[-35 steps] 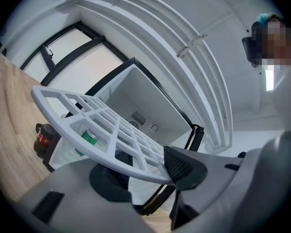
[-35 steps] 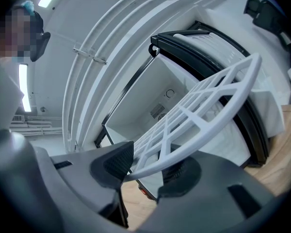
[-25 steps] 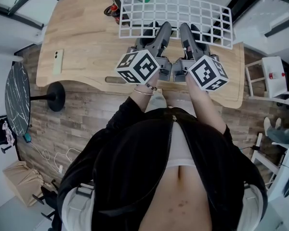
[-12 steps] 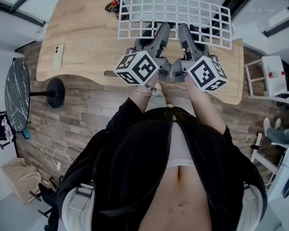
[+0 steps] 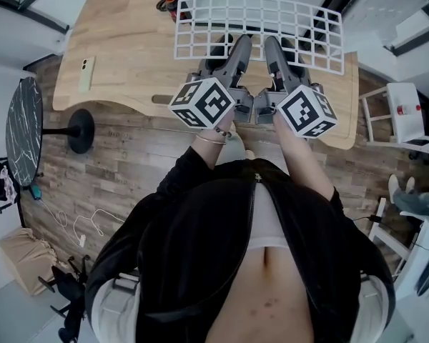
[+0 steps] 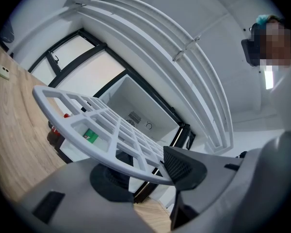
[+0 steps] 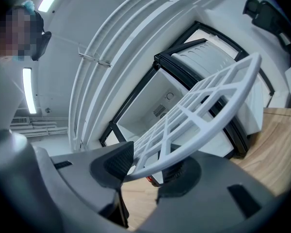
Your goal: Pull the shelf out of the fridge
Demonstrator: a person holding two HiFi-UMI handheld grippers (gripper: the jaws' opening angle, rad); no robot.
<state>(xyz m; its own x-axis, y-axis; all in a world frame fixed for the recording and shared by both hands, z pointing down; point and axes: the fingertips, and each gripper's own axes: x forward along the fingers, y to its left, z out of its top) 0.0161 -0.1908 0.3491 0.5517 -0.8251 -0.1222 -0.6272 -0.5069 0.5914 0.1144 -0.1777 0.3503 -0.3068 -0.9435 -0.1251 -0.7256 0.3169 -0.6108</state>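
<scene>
Left gripper [image 5: 236, 45] and right gripper [image 5: 275, 45] each pinch the near edge of the white grid shelf [image 5: 257, 21], side by side, holding it above the wooden table [image 5: 121, 56]. Compared with a second ago, shelf and grippers sit nearer the table's near edge, farther from the open fridge [image 7: 169, 98] beyond it

Your shelf [image 5: 261, 24]: white open-grid rack, top centre of frame, roughly level, fully out of the fridge [image 6: 136, 108], which stands open behind it. Near edge clamped by left gripper [image 5: 242, 45] and right gripper [image 5: 272, 45].
</scene>
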